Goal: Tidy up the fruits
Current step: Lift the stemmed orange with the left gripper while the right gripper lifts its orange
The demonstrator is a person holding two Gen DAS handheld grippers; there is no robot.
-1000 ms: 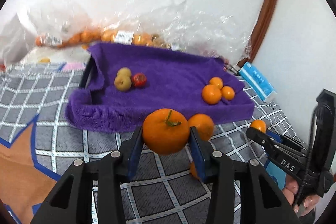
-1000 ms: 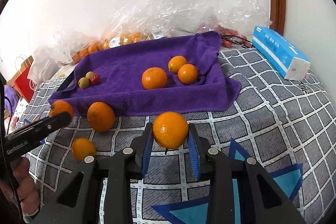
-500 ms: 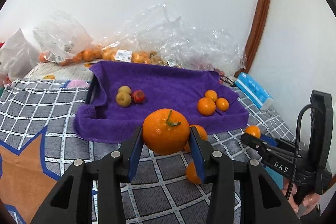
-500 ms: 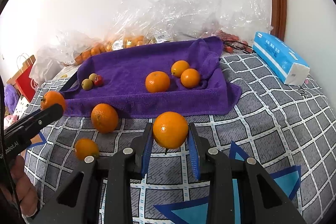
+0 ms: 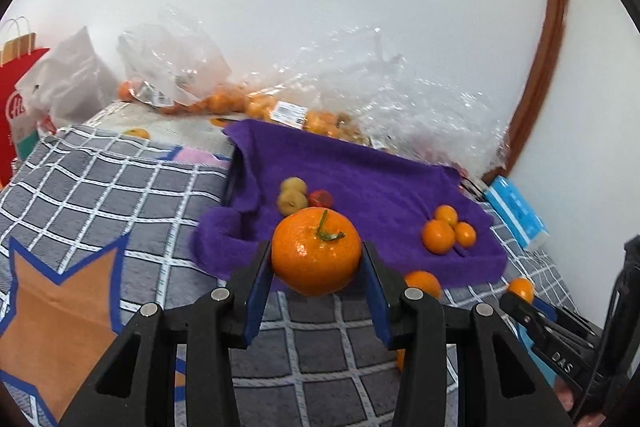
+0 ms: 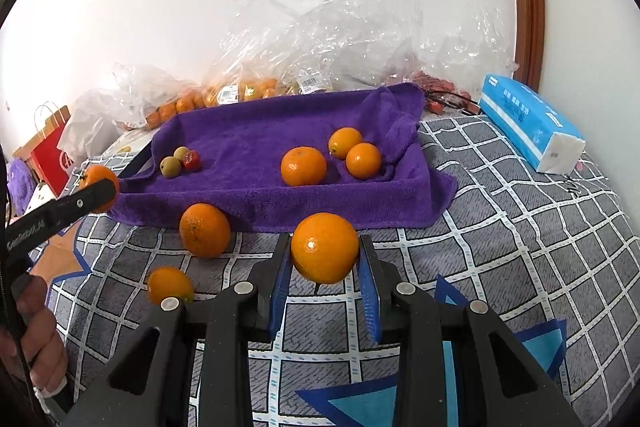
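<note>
Left gripper [image 5: 316,267] is clamping a stemmed orange [image 5: 316,251] at lower centre of the left wrist view, in front of the purple towel-lined tray [image 5: 360,183]; right gripper [image 6: 325,267] is clamping a smooth orange [image 6: 325,247] at lower centre of the right wrist view. Three oranges [image 6: 303,166] are lying in the tray's right part, small fruits [image 6: 180,161] in its left; two loose oranges [image 6: 205,230] are resting on the checked bedspread [image 6: 520,227] below the tray, lower left

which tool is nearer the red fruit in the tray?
Left. The left tool, shut on its stemmed orange, sits at the tray's end near the red fruit. The right tool, holding a smooth orange, fronts the tray's opposite half.
</note>
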